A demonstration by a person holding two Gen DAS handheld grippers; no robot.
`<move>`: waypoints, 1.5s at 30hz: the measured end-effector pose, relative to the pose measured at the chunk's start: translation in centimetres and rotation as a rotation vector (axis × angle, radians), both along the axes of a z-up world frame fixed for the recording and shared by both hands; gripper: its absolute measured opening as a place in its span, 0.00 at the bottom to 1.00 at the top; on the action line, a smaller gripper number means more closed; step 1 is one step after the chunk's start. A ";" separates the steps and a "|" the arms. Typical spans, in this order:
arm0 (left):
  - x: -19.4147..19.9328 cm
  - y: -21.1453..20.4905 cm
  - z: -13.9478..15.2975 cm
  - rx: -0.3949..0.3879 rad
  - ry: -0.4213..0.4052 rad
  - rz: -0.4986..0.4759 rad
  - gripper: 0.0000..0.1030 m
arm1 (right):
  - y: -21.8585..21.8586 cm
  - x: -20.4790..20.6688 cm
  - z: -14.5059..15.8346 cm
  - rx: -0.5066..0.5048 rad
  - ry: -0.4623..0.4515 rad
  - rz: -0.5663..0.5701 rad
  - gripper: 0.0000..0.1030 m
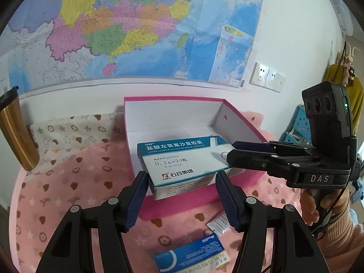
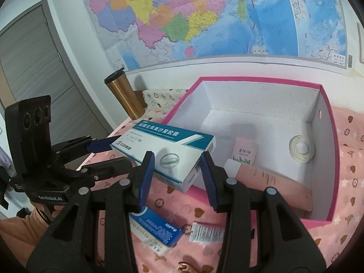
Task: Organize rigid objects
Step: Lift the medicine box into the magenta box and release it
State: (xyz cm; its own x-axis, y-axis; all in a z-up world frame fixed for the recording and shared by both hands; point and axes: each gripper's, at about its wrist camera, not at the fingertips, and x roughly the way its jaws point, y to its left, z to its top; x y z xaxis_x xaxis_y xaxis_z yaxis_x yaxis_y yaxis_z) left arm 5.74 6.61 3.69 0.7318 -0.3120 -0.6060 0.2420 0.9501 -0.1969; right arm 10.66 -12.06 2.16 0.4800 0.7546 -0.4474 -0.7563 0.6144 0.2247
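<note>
Medicine carton [image 2: 167, 153], teal and white, sits tilted on the near-left rim of pink box [image 2: 327, 104]. Left gripper [image 1: 182, 182] and right gripper [image 2: 178, 161] each straddle one end, wide open, pads not clearly touching. Blue carton [image 2: 157, 229] lies on pink cloth [image 2: 350, 154].

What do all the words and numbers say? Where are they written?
"盐酸左氧氟沙星胶囊" – on the teal and white medicine box
"0.1g×24粒" – same box
"石药集团" and "CSPC" – same box
"DAS" – on the right claw
"GenRobot.AI" – on the left claw, hard to read
Blue medicine box: too blurred
Pink packet in the pink storage box: too small
Wall map: too small
</note>
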 end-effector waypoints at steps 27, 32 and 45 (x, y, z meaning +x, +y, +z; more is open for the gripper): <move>3.6 0.2 -2.3 0.063 0.053 0.043 0.60 | 2.1 5.4 -2.9 -0.056 0.122 -0.028 0.43; 3.5 0.3 -2.2 0.070 0.044 0.055 0.60 | 1.9 5.3 -3.0 -0.050 0.125 -0.031 0.43; 0.1 -0.2 -0.9 0.021 -0.010 0.027 0.60 | -0.8 2.9 -2.3 0.001 0.098 -0.028 0.43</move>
State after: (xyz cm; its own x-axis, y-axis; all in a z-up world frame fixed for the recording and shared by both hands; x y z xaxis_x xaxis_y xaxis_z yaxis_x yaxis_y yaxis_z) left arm 5.88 6.40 2.76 0.7459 -0.2794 -0.6046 0.2182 0.9602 -0.1744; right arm 13.61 -12.83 -0.10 0.4550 0.7418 -0.4927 -0.7133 0.6348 0.2970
